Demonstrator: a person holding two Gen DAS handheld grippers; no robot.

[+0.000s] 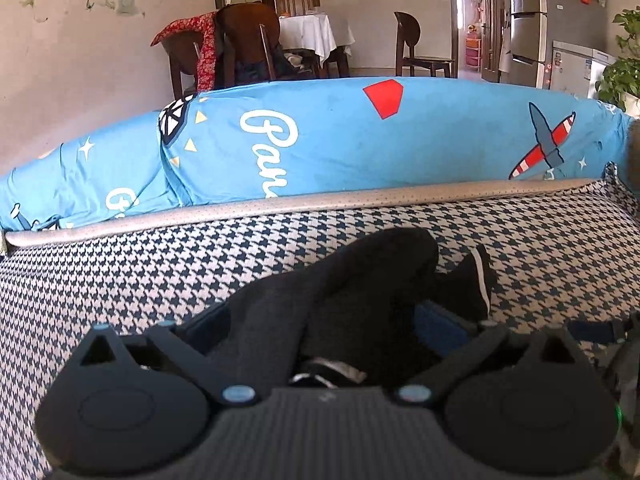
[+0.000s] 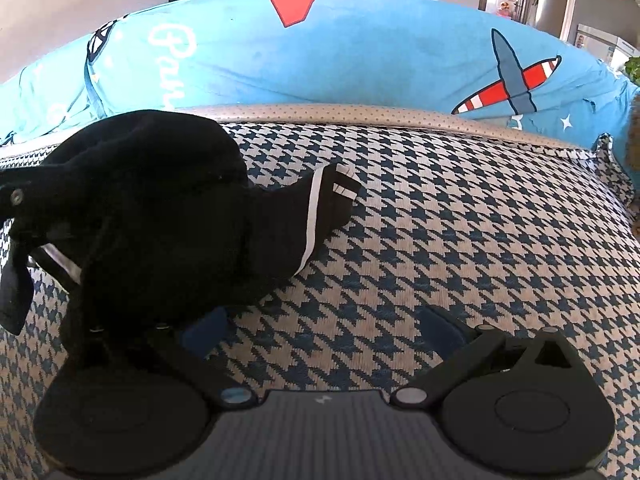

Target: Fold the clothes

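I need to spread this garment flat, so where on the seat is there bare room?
The checked seat cover lies bare to the right of the black garment, up to the grey back edge below the blue quilt. The left side is crowded: the garment bunches there around the left gripper.

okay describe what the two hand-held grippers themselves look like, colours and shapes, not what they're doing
Both look alike. The left hand-held gripper and right hand-held gripper each have a matte black ribbed body, two rounded black discs at the sides, angled black link arms with silver pivot pins, and blue pads on the fingers. No cables, sleeves or hands show in either view.
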